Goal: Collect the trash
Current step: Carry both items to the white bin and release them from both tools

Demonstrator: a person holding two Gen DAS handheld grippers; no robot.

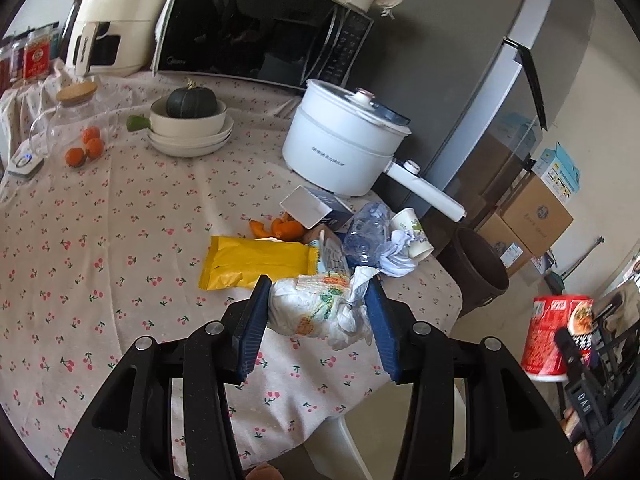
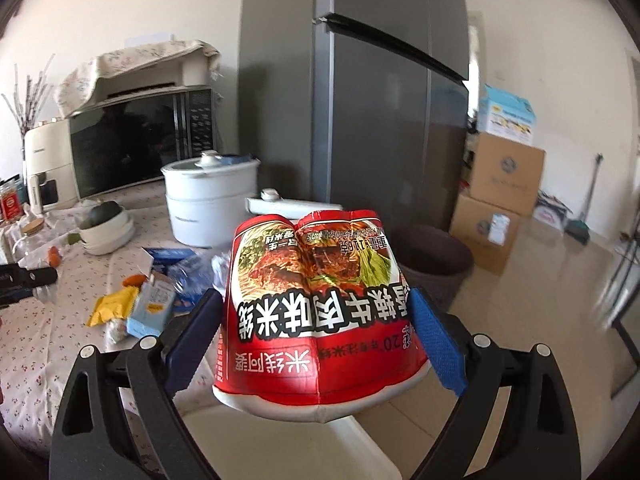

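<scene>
At lower centre of the left wrist view, the left gripper has its blue-padded jaws partly closed, pressing both sides of a crumpled white plastic wrapper with orange and green print above the cherry-print tablecloth. Just beyond lie a flat yellow foil snack packet, orange peel and a crushed clear plastic bottle. A dark brown round bin stands right of the table. In the right wrist view, the right gripper clamps a dented red paper noodle cup, upside down, at frame centre.
</scene>
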